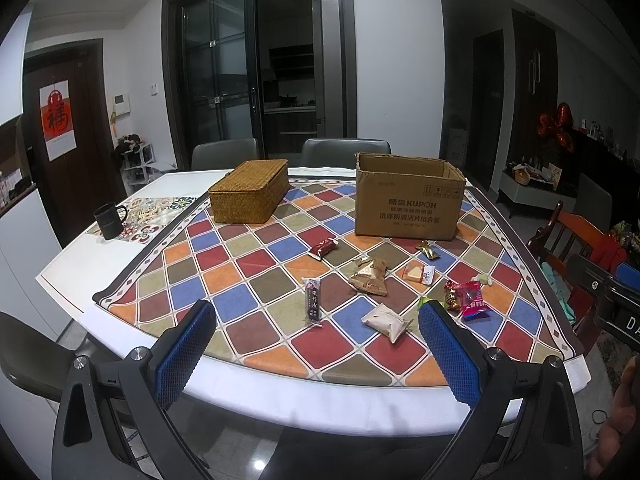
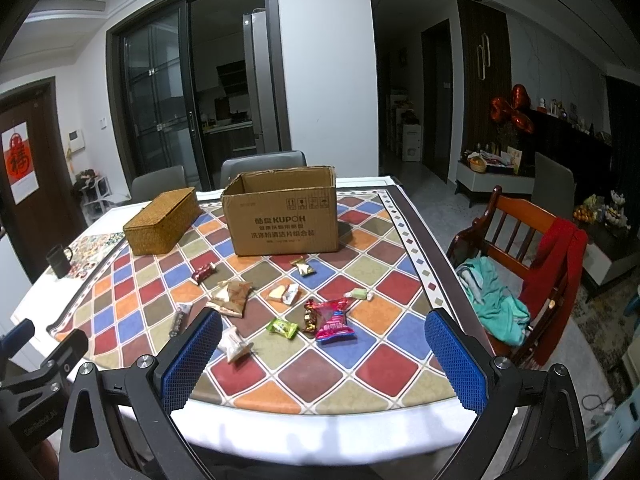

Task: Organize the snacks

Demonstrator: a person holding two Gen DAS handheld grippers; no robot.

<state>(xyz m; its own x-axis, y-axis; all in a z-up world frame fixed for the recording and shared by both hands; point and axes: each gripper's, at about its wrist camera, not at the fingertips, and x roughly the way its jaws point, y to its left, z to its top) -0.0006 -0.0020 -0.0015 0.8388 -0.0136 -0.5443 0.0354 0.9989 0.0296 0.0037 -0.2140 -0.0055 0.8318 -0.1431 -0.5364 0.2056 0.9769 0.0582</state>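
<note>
Several wrapped snacks lie loose on the checked tablecloth (image 1: 256,264): a dark stick pack (image 1: 313,301), a white pack (image 1: 387,323), a tan pack (image 1: 370,276), a red-pink pack (image 1: 472,299) (image 2: 333,319) and a green candy (image 2: 283,327). Behind them stands an open cardboard box (image 1: 408,200) (image 2: 282,210), with a lidded wicker basket (image 1: 250,191) (image 2: 162,220) to its left. My left gripper (image 1: 316,320) hovers open at the near table edge, short of the snacks. Likewise my right gripper (image 2: 324,330) is open and holds nothing.
A black mug (image 1: 108,221) sits on a patterned mat at the table's left. Grey chairs (image 1: 346,151) stand behind the table. A wooden chair (image 2: 520,264) with teal and red cloth is close on the right. The right gripper's body (image 1: 612,300) shows at the left view's edge.
</note>
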